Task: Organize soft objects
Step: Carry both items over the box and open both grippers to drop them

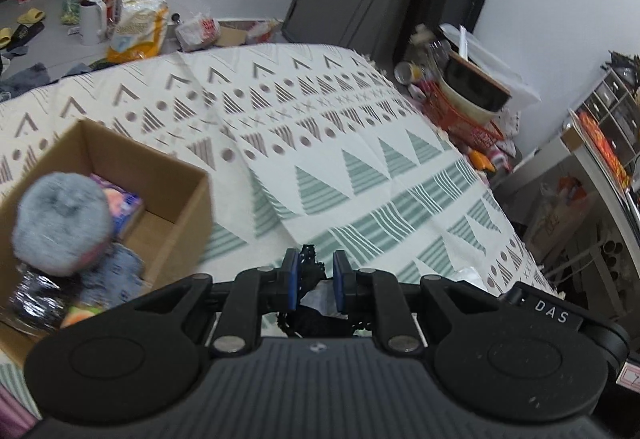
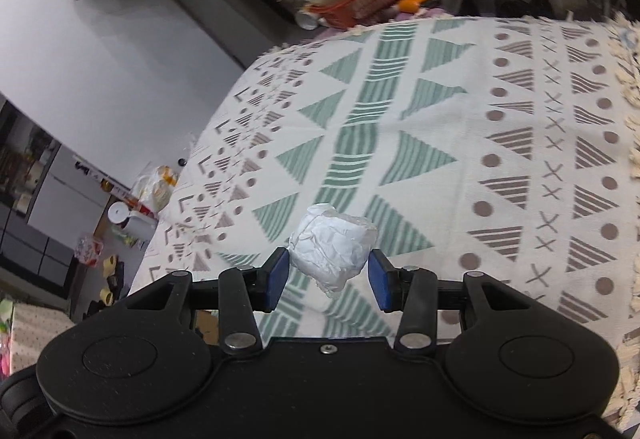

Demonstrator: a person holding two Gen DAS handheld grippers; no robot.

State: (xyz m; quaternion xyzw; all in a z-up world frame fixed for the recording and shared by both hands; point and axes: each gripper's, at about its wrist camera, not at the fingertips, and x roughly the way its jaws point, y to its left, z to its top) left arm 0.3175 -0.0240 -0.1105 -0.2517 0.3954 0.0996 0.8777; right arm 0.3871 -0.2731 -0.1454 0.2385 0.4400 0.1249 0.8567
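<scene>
Holding items at both grippers over a patterned cloth [image 2: 460, 143] that covers the surface.

- Right gripper [image 2: 328, 273]: jaws spread either side of a crumpled white wad [image 2: 334, 247], which looks like paper or plastic; whether the pads touch it cannot be told. The wad sits above the cloth's green triangles.
- Left gripper [image 1: 314, 279]: jaws close together on a small black lacy item [image 1: 310, 267], apparently clenched.
- Cardboard box [image 1: 176, 199]: at left, already containing a grey fluffy ball [image 1: 60, 225], a purple packet and blurred soft pieces.

Risks, judged: the wad may spring or slip sideways if squeezed off-centre; the fluffy ball sits high and could roll out when more is added.
</scene>
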